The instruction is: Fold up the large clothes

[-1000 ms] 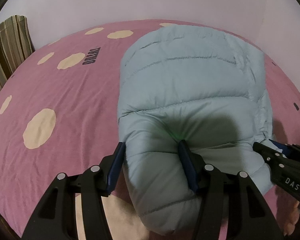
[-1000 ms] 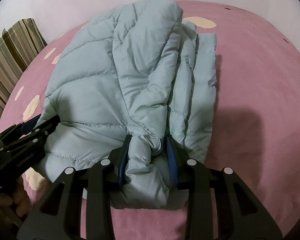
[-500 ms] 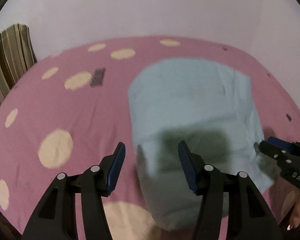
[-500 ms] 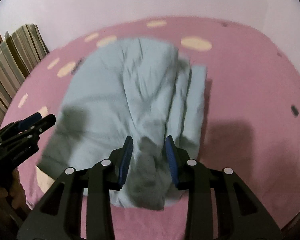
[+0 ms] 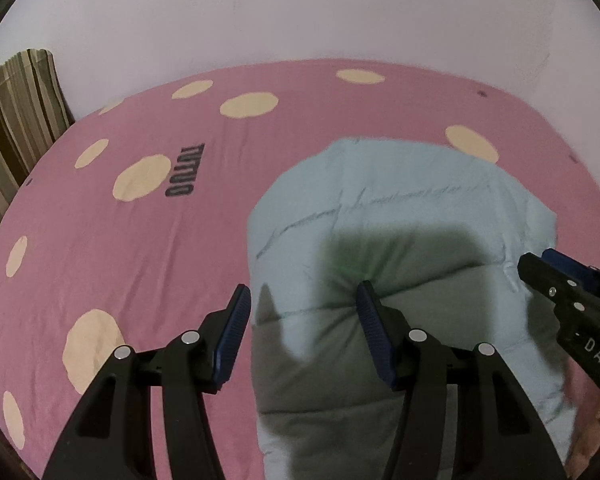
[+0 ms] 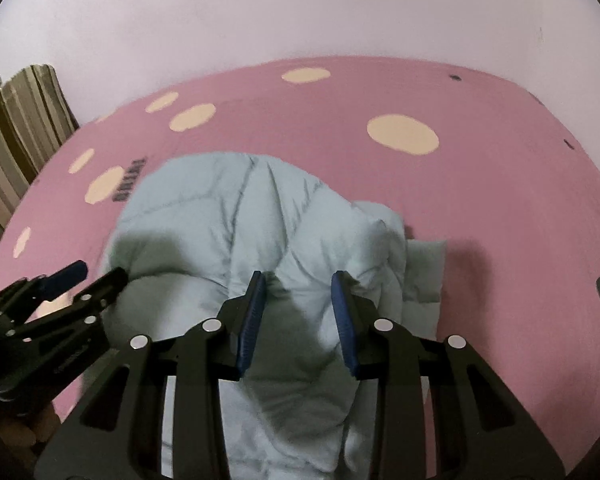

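A pale blue quilted puffer jacket [image 5: 400, 208] lies folded lengthwise on the pink bed. In the left wrist view my left gripper [image 5: 302, 300] is shut on the jacket's near left corner. Its right pad digs a pucker into the padding and its left pad sits at the jacket's edge. My right gripper [image 5: 538, 258] comes in from the right at the jacket's other near corner. The right wrist view shows the right gripper [image 6: 298, 284] shut on a bunched fold of the jacket [image 6: 220, 216], with the left gripper [image 6: 100, 272] at the lower left. The near end hangs below both.
The pink sheet [image 5: 120, 240] has cream dots and dark lettering [image 5: 184, 170], and spreads bare to the left and behind the jacket. A striped cushion [image 5: 16, 120] stands at the far left against the pale wall [image 5: 300, 12]. The sheet [image 6: 520, 220] continues bare to the right.
Both grippers have pulled back and up with the jacket's near end still between their pads. More of the bed and wall shows, and the jacket looks shorter and farther off.
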Demonstrator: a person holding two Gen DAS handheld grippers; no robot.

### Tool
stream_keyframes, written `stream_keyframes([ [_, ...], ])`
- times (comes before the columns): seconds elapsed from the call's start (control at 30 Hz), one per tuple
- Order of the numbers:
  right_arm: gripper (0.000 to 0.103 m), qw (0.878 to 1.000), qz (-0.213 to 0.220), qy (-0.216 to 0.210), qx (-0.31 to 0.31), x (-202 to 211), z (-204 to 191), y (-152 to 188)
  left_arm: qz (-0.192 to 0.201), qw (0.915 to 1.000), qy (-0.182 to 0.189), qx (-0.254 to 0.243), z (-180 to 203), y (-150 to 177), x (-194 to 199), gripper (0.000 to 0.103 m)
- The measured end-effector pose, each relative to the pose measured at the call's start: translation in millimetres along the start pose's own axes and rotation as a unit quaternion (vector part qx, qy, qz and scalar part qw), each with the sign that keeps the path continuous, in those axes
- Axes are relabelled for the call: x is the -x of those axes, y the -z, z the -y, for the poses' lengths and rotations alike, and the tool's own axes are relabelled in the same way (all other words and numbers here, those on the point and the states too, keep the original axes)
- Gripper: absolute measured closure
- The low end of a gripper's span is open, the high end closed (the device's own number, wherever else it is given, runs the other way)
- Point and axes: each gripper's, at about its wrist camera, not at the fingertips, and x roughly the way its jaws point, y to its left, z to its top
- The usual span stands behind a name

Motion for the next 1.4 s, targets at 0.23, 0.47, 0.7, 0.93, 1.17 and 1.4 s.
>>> stream_keyframes([
  [0.23,0.070,1.000,-0.024,0.011,0.002,-37,11,14,-0.019,0.9996,-0.016,-0.011,11,9,-23,0.048],
  [0.47,0.070,1.000,-0.030,0.005,-0.006,-54,17,20,-0.026,0.9995,-0.021,-0.005,14,14,-43,0.047],
  [0.7,0.070,1.000,-0.015,0.012,0.001,-59,17,22,-0.016,0.9995,-0.026,-0.005,16,18,-49,0.047],
  [0.93,0.070,1.000,-0.010,0.017,0.001,-58,14,27,-0.013,0.9998,-0.017,0.000,14,19,-56,0.047],
  [1.17,0.070,1.000,-0.006,0.017,0.001,-57,14,26,0.002,0.9999,-0.016,0.002,14,20,-52,0.047],
  [1.4,0.052,1.000,0.007,0.015,0.000,-32,9,24,0.009,0.9998,-0.015,0.013,9,17,-31,0.035],
])
